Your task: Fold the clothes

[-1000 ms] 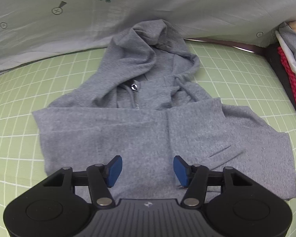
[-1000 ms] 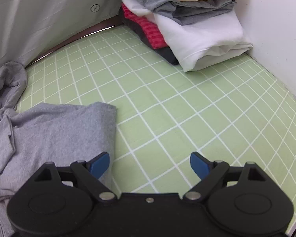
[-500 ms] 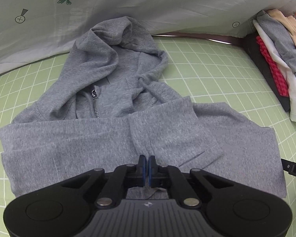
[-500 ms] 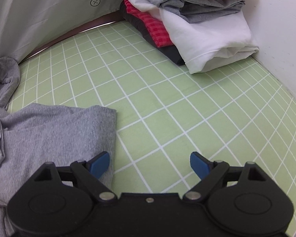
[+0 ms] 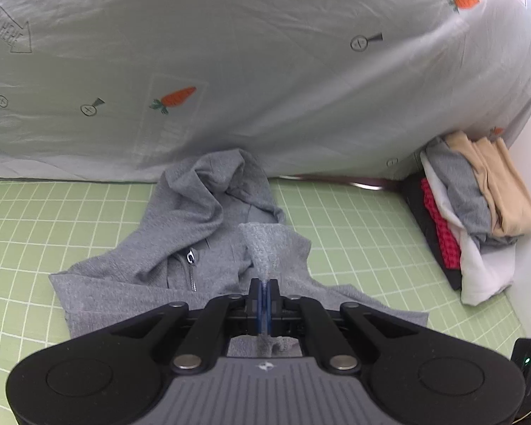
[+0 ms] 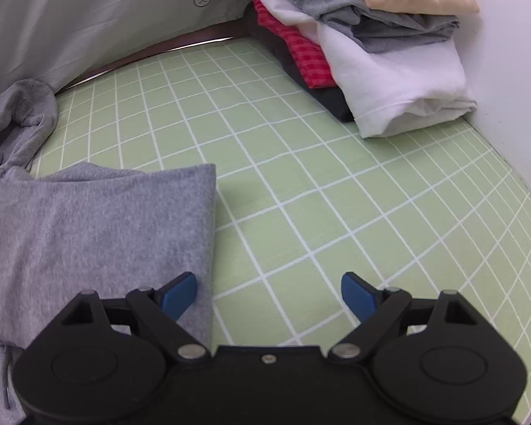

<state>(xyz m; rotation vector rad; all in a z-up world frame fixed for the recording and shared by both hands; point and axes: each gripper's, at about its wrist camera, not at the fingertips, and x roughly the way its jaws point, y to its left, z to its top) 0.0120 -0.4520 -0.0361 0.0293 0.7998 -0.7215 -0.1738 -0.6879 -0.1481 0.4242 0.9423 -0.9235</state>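
A grey zip hoodie point(image 5: 201, 233) lies on the green grid mat point(image 5: 354, 248), hood toward the back curtain, sleeves folded across the body. My left gripper point(image 5: 264, 304) is shut on a fold of the hoodie's fabric and lifts it into a ridge above the garment. In the right wrist view the hoodie's right side point(image 6: 99, 226) lies flat. My right gripper point(image 6: 269, 292) is open and empty, low over the mat at the hoodie's right edge, its left fingertip point(image 6: 178, 292) over the fabric.
A stack of folded clothes point(image 5: 474, 219) in beige, grey, white, red and black sits at the back right corner, also in the right wrist view point(image 6: 371, 46). A pale printed curtain point(image 5: 265, 71) hangs behind. A white wall point(image 6: 513, 71) bounds the right side.
My left gripper closed on the hoodie's fabric and has lifted it up, raising the view toward the curtain. My right gripper stayed open and shifted slightly toward the hoodie's edge.
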